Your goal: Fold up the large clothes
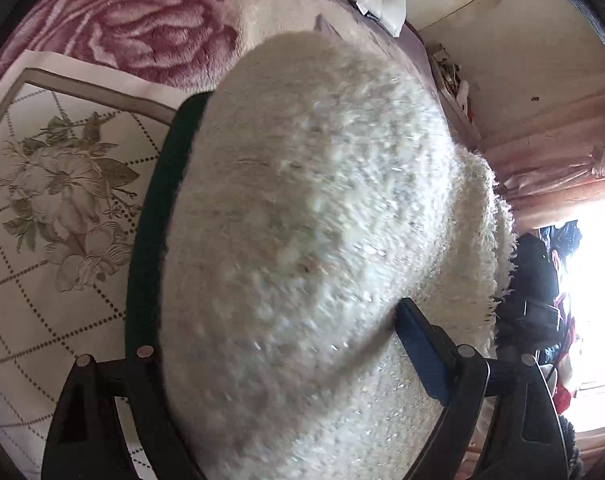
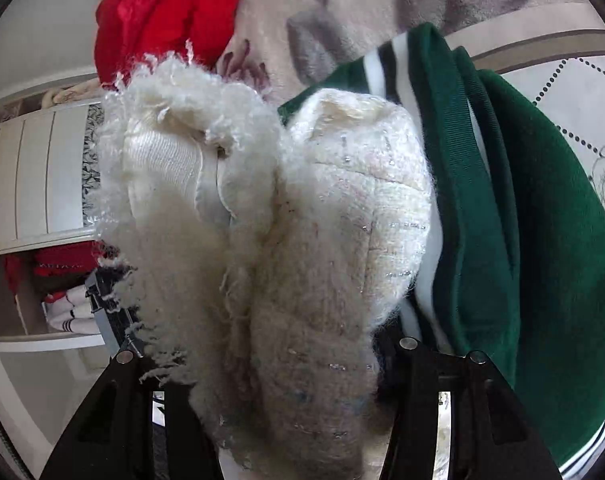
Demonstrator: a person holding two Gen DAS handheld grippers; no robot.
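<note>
A fluffy white knit garment [image 1: 310, 220] with silver threads fills the left wrist view, bunched thick between the fingers of my left gripper [image 1: 286, 344], which is shut on it; the blue pad of one finger [image 1: 420, 344] shows at its right. In the right wrist view my right gripper [image 2: 262, 360] is shut on the same white garment [image 2: 310, 240], its fringed edge and inner lining [image 2: 162, 164] hanging at the left. A dark green garment [image 2: 542, 260] with white stripes lies just right of it and shows as a dark strip [image 1: 158, 216] in the left view.
A cream floral bedsheet [image 1: 54, 200] and a pink rose blanket [image 1: 142, 20] cover the bed. A red garment [image 2: 162, 12] lies at the far side. A white wardrobe [image 2: 30, 180] with folded clothes on a shelf [image 2: 62, 300] stands left. Pink curtains [image 1: 562, 152] and a bright window [image 1: 594, 280] are right.
</note>
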